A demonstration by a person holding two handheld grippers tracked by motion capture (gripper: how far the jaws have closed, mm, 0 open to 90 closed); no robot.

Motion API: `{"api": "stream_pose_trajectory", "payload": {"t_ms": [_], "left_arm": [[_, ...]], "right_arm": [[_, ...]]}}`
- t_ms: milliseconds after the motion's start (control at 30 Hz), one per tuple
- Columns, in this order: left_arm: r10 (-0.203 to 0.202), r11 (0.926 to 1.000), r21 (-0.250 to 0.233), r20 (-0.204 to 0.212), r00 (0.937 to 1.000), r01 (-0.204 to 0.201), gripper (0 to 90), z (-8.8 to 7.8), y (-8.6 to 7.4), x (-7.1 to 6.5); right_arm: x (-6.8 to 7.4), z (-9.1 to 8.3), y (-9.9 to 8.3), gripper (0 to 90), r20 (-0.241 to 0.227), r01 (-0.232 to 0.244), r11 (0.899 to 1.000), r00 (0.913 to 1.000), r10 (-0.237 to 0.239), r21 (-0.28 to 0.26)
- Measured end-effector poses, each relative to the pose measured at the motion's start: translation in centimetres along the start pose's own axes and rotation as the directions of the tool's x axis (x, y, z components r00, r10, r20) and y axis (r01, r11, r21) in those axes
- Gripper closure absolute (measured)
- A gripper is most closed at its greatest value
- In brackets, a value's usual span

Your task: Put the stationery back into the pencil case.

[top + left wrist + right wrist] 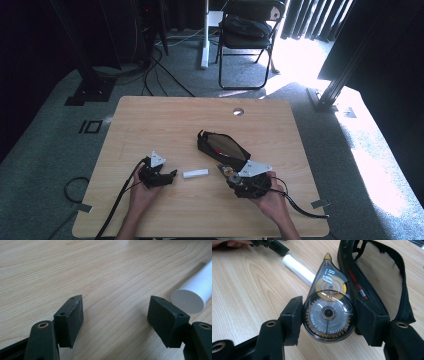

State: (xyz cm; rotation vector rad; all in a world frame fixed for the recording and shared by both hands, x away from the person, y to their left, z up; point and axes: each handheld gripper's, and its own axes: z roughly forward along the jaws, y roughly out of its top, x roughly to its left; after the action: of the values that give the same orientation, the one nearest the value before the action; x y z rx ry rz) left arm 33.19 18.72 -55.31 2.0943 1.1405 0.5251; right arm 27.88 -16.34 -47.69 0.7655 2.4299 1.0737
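Correction tape dispenser (328, 312) sits clamped between the two black jaws of the right gripper (328, 315), one pad pressed against each side of its round, transparent body. Its pointed applicator tip extends straight ahead of the jaws, away from the hand. Gear teeth and the tape spool are visible through the casing (printed lettering runs around the spool).

Ordered from largest to smallest, the remaining items are as follows.

Wooden table (165, 120): lies beneath both grippers and carries every item listed here.

Black pencil case (222, 145): lies open just ahead of the right gripper and to the right of its jaws in the right gripper view, its zip edge close beside the dispenser. A red item shows inside; what it is cannot be determined.

Left gripper (172, 175): held low over the table in the person's left hand (142, 192). Its jaws stand spread, with bare wood between the pads and nothing gripped. In the high view it points toward the right gripper.

White cylinder (195, 173): lies flat on the table between the two grippers. In the left gripper view its round end face (188, 301) sits just outside the right-hand jaw, near it but apart. In the right gripper view it lies ahead and to the left of the dispenser's tip.
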Motion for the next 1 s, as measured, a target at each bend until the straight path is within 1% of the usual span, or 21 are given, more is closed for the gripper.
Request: {"api": "stream_pose_trajectory", "payload": {"t_ms": [500,767,1000], "left_arm": [[0.0,1.0,0.0,0.0,1.0,0.0,29.5,0.0,0.0,0.0],[-0.001,1.0,0.0,0.0,1.0,0.001,29.5,0.0,0.0,0.0],[0.0,1.0,0.0,0.0,1.0,0.0,29.5,0.0,0.0,0.0]], "right_arm": [[-0.3,-0.9,0.3,41.2,0.015,-0.001,1.0,0.9999,0.001,-0.019],[-0.4,-1.2,0.6,41.2,0.021,0.003,1.0,0.9998,-0.002,-0.027],[-0.5,-1.4,0.8,41.2,0.02,-0.003,0.999,0.9998,0.004,-0.035]]}}
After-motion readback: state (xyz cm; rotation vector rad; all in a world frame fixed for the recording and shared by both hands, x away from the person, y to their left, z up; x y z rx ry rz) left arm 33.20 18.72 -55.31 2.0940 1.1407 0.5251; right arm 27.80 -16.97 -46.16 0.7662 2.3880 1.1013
